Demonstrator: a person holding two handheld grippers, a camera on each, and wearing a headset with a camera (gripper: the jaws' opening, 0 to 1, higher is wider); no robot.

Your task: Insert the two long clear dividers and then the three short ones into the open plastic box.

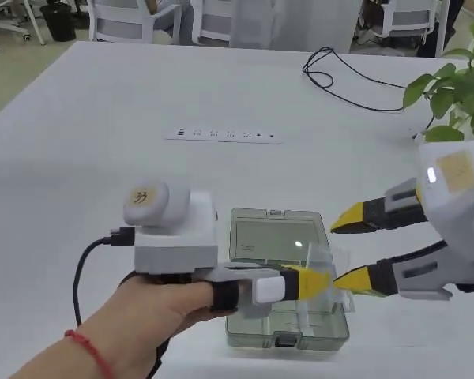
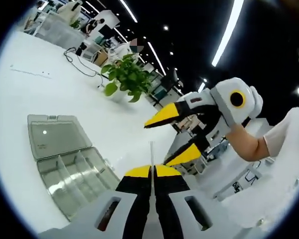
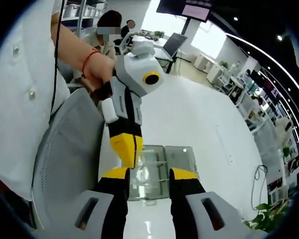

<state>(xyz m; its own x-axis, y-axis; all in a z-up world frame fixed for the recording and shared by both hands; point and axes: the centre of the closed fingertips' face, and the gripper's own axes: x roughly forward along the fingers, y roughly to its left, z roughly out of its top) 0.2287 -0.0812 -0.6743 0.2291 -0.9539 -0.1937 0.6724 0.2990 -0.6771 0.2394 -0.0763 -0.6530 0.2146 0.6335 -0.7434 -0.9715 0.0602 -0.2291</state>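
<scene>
Head view is showing a thin clear divider (image 1: 317, 257) standing over the open box (image 1: 253, 215), the left tool (image 1: 314, 283) clamping it, the right tool (image 1: 338, 253) gaping beside the box.

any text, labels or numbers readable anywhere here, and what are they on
Nothing can be read with certainty.
Yellowish mark on top of the left gripper: blurred, unreadable.
Markings on the power strip: too small to read.
Wall screen in the right gripper view: too blurred to read.
</scene>
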